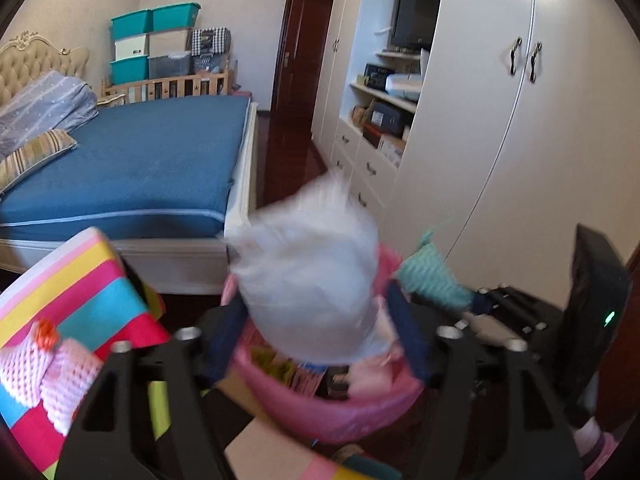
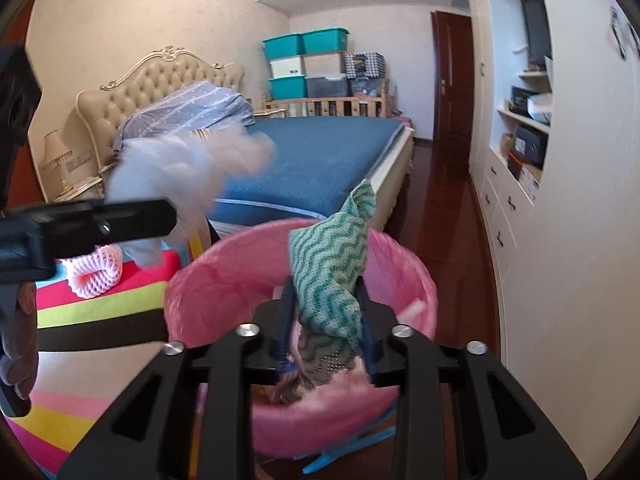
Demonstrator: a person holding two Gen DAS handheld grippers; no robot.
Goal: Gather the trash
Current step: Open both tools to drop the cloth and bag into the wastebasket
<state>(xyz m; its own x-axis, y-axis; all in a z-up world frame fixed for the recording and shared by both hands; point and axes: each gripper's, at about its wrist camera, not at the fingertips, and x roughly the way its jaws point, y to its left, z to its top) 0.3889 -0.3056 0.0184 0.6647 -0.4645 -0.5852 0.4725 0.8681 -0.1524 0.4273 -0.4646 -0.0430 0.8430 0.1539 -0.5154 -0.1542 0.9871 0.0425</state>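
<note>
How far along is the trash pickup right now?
Done: some trash already lies in the pink-lined bin. In hand: left gripper holds a white plastic bag, right gripper a green cloth, both over it. Left: foam net on the striped surface.

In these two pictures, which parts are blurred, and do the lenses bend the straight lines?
Left wrist view: the white plastic bag in the left gripper is smeared by motion, while the bed is sharp; the wardrobe door edges curve. Right wrist view: the same bag is blurred, the green cloth in the right gripper is fairly sharp, and the pink-lined bin rim is slightly soft; dark corners frame both.
</note>
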